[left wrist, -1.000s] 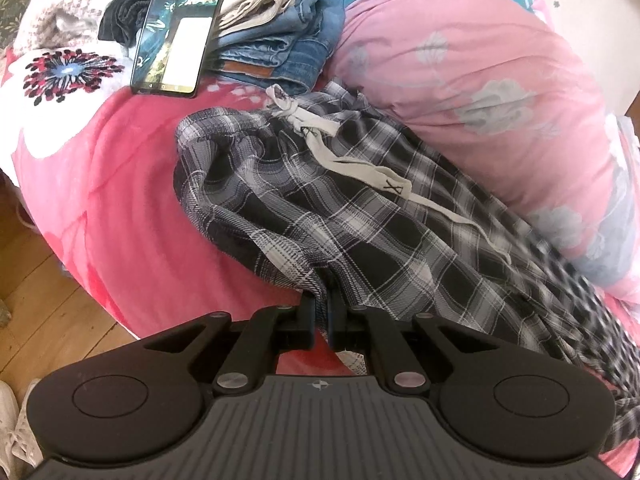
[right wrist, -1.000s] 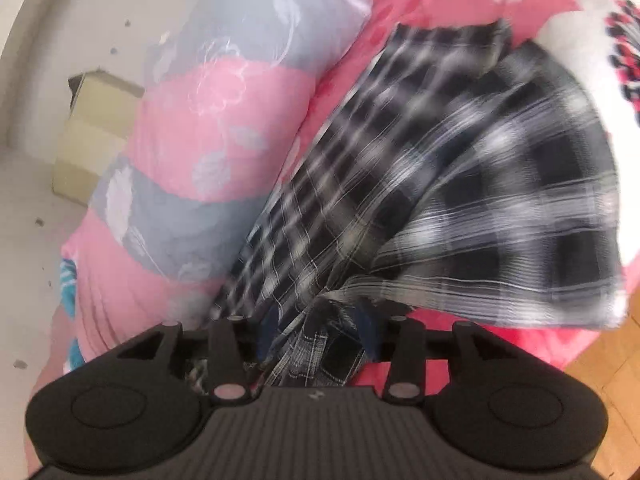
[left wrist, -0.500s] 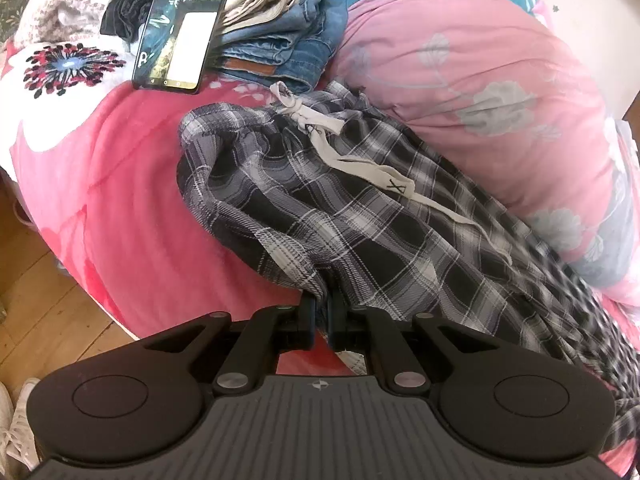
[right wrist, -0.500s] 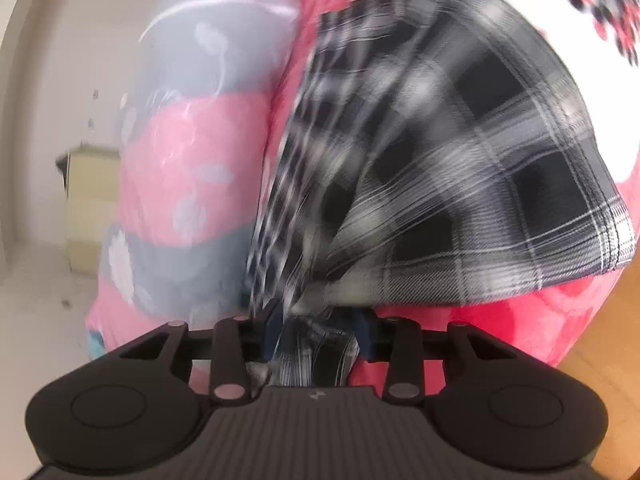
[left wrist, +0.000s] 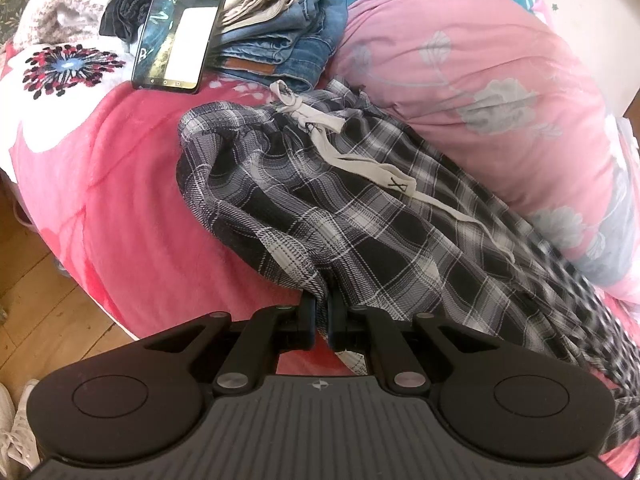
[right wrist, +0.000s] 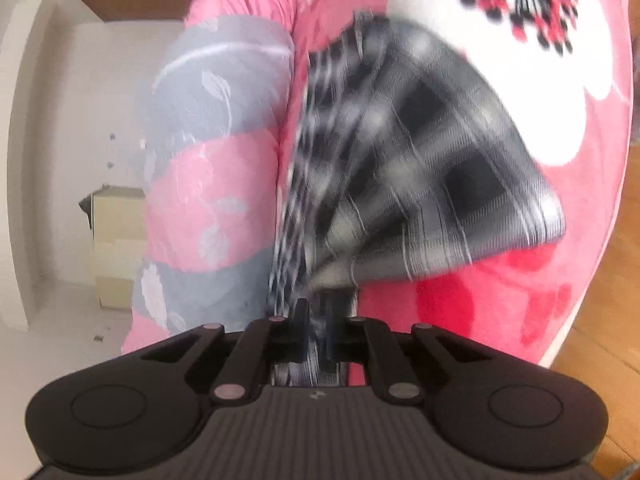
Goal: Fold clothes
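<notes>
Plaid trousers (left wrist: 360, 216) lie spread on the pink bed cover (left wrist: 120, 184), beside a flowered bolster (left wrist: 480, 92). Left tool (left wrist: 320, 312) is clamped tight on the waist-end cloth; right tool (right wrist: 318, 320) is closing on a blurred fold between its fingers.

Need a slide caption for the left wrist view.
Left gripper shut on black-and-white plaid drawstring trousers on pink fleece blanket.

floor: wood planks (left wrist: 48, 320) | wall: white (right wrist: 80, 120) | cardboard box (right wrist: 116, 248) by wall | daylight
</notes>
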`<move>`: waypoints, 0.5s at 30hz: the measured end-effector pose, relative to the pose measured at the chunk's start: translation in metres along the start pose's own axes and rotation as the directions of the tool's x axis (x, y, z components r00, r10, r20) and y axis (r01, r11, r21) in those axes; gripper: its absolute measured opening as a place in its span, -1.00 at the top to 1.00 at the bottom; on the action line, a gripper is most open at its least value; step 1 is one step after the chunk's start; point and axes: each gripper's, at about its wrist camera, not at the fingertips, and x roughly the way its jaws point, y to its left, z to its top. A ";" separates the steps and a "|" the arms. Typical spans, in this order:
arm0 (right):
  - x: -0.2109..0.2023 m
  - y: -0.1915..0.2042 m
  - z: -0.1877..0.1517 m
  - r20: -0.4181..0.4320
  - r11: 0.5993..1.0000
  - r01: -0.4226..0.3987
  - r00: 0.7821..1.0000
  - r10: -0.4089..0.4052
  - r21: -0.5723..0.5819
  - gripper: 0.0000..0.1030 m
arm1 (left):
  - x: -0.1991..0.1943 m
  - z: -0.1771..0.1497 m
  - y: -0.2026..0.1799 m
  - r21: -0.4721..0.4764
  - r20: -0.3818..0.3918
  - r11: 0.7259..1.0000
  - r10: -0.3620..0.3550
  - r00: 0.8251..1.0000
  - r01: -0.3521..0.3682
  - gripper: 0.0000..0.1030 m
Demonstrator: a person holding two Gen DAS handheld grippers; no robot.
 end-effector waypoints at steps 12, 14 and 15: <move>0.034 -0.027 0.005 0.034 0.989 -0.072 0.997 0.068 0.132 0.34 | 0.000 -0.002 0.001 0.003 0.005 1.000 0.006 1.000 -0.006 0.89; 0.035 -0.027 0.006 0.044 0.990 -0.085 0.996 0.081 0.116 0.53 | -0.001 -0.003 0.001 0.001 0.008 1.000 0.006 1.000 -0.006 0.89; 0.033 -0.026 0.006 0.049 0.991 -0.089 0.995 0.084 0.104 0.64 | -0.001 -0.003 0.001 0.000 0.009 1.000 0.006 1.000 -0.006 0.89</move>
